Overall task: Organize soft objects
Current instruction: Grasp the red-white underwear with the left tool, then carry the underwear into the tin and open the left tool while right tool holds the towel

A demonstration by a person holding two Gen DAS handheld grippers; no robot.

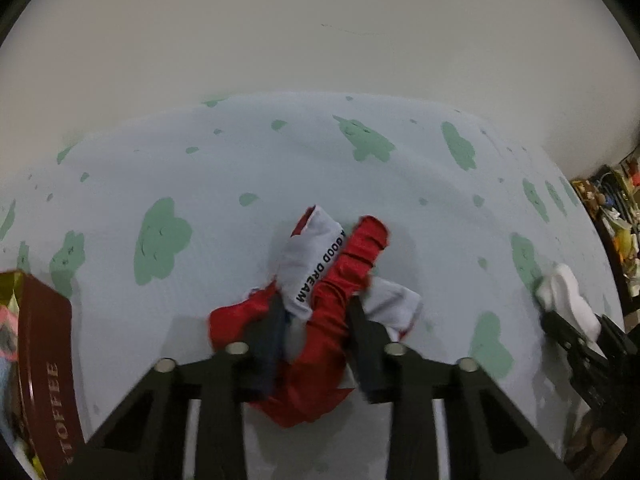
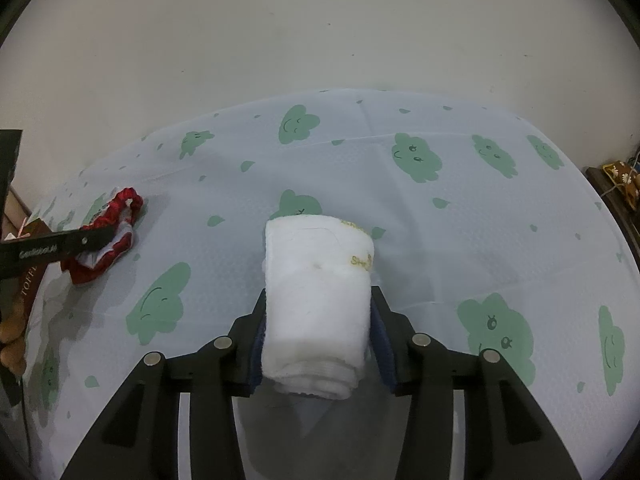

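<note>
A crumpled red and white cloth point(image 1: 320, 280) printed "GOOD DREAM" lies on the pale blue tablecloth point(image 1: 240, 168) with green clouds. My left gripper point(image 1: 316, 300) points down at it, its two fingers pinching the red ruffled band between them. In the right wrist view the same cloth point(image 2: 116, 224) lies at the left with one of the left fingers point(image 2: 72, 245) across it. My right gripper point(image 2: 320, 294) is shut on a rolled white towel point(image 2: 316, 280) with yellow stitching, held just above the tablecloth point(image 2: 440, 240). The towel point(image 1: 560, 288) and right gripper point(image 1: 584, 328) also show at the right edge of the left wrist view.
A brown tin point(image 1: 44, 360) marked "TOFFEE" stands at the table's left edge with several soft things inside. A white wall point(image 1: 320, 40) rises behind the table. Cluttered shelves point(image 1: 616, 220) sit beyond the right edge. A brown plush toy point(image 2: 12, 336) shows by the tin.
</note>
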